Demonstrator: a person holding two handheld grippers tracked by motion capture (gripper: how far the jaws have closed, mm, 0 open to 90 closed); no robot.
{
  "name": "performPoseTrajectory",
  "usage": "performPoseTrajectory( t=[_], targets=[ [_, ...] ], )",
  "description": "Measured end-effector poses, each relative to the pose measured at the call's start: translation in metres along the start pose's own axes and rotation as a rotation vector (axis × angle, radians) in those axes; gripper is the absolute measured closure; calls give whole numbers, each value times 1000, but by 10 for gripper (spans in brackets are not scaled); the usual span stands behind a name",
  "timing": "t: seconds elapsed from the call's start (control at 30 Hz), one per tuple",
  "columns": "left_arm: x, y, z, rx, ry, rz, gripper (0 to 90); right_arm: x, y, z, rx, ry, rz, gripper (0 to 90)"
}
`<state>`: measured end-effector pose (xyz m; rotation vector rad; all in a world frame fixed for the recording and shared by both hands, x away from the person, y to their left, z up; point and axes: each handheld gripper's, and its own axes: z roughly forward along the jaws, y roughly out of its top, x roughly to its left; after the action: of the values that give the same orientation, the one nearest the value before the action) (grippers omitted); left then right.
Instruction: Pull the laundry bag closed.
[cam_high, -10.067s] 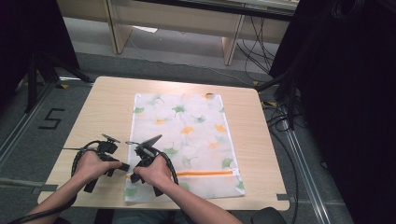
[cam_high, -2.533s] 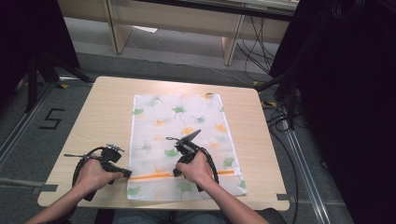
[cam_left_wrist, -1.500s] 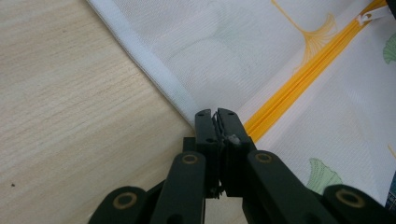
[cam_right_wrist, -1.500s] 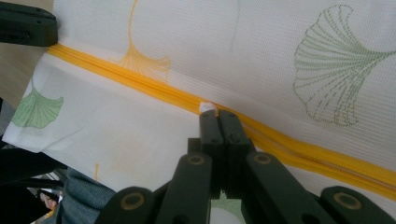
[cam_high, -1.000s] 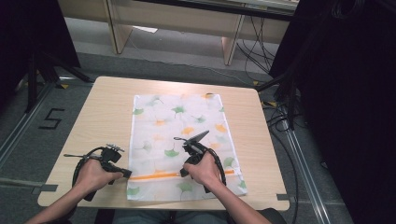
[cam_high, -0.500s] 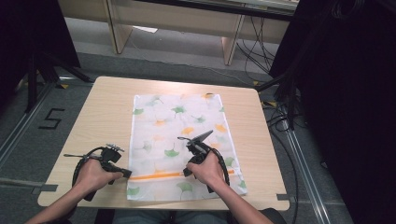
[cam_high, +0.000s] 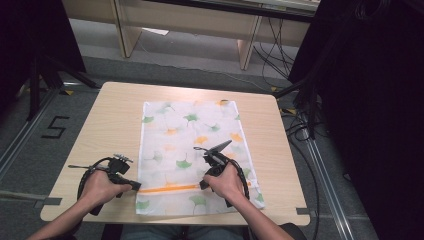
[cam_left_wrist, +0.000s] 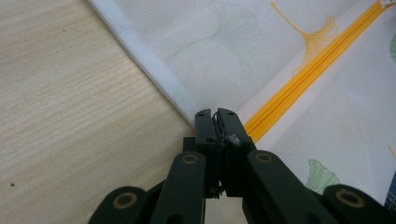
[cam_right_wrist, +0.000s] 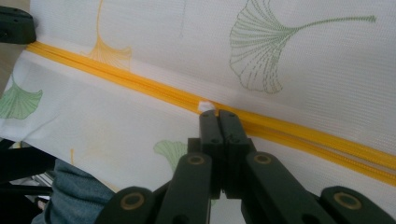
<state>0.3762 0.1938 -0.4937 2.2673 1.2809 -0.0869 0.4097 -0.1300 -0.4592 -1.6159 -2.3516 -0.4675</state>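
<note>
Mesh bag (cam_high: 192, 150): a flat white rectangle of fine netting, printed with green and orange ginkgo leaves, lying on the table (cam_high: 115, 115) with a hemmed white border along its edges.
Zipper (cam_right_wrist: 140, 88): a bright orange ribbed band that runs across the bag near its front end, between the two tongs.
Zipper pull (cam_right_wrist: 205, 106): a small white tab on the orange band, right at the tips of the right tongs; they are clamped on it.
Left gripper (cam_left_wrist: 215, 114): jaws clenched on the bag's hemmed edge, just beside the end of the zipper; bare wood lies to its outer side.
Right gripper (cam_right_wrist: 218, 115): jaws pressed together, resting over the netting at the zipper line.
Table: pale wood-grain top, smooth and matt, with rounded corners.
Cables (cam_high: 85, 175): black loops trailing at each hand.
</note>
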Motion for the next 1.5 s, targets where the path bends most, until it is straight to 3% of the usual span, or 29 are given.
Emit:
performPoseTrajectory(
  t=[0.03, 0.07, 0.1, 0.17, 0.23, 0.27, 0.3, 0.33, 0.37, 0.5, 0.57, 0.6, 0.73, 0.83, 0.9, 1.03, 1.1, 1.17, 1.27, 1.4, 1.5],
  targets=[
    [0, 0, 0, -1, -3, 0, 878, -2, -1, -1, -6, -8, 3, 900],
    [0, 0, 0, -3, -5, -1, 878, -5, -1, -1, -12, -1, -26, 900],
    [0, 0, 0, -2, -4, -1, 878, -3, -2, -2, -4, -10, 11, 900],
    [0, 0, 0, -3, -3, -1, 878, -4, -2, -2, -7, -1, 10, 900],
    [0, 0, 0, -3, -4, 0, 878, -7, -2, 0, -51, -12, -23, 900],
    [0, 0, 0, -3, -3, -1, 878, -5, -2, -3, -19, -20, 16, 900],
    [0, 0, 0, -3, -4, -1, 878, -8, -2, -3, -14, -14, -19, 900],
    [0, 0, 0, -3, -4, -1, 878, -8, -2, -3, -14, -14, -19, 900],
    [0, 0, 0, -2, -3, -1, 878, -7, -3, -6, -3, -9, 14, 900],
    [0, 0, 0, 0, -2, -1, 878, -10, -4, -6, -25, -14, 26, 900],
    [1, 0, 0, -1, -5, 1, 878, -11, -5, -8, -6, -9, 35, 900],
    [1, 0, 0, 0, -5, 1, 878, -13, -6, -7, -34, -17, 35, 900],
    [0, 0, 0, -1, -5, -2, 878, -15, -6, -10, -9, -13, 35, 900],
    [0, 0, 0, 1, -2, -1, 878, -16, -7, -9, -36, -16, 46, 900],
    [0, 0, 0, -2, -5, -2, 878, -18, -7, -11, -10, -18, 40, 900],
    [1, 0, 0, 1, -6, -1, 878, -20, -9, -10, -38, -25, 53, 900],
    [0, 0, 0, 1, -2, -2, 878, -23, -9, -13, -15, -21, 55, 900],
    [0, 0, 0, 0, -1, -2, 878, -23, -10, -12, -41, -20, 63, 900],
    [1, 0, 0, 2, -3, 0, 878, -25, -10, -14, -13, -18, 60, 900],
    [1, 0, 0, 2, -5, -2, 878, -27, -11, -13, -38, -23, 69, 900],
    [1, 0, 0, 2, -4, -1, 878, -30, -11, -16, -18, -21, 65, 900]
  ],
)
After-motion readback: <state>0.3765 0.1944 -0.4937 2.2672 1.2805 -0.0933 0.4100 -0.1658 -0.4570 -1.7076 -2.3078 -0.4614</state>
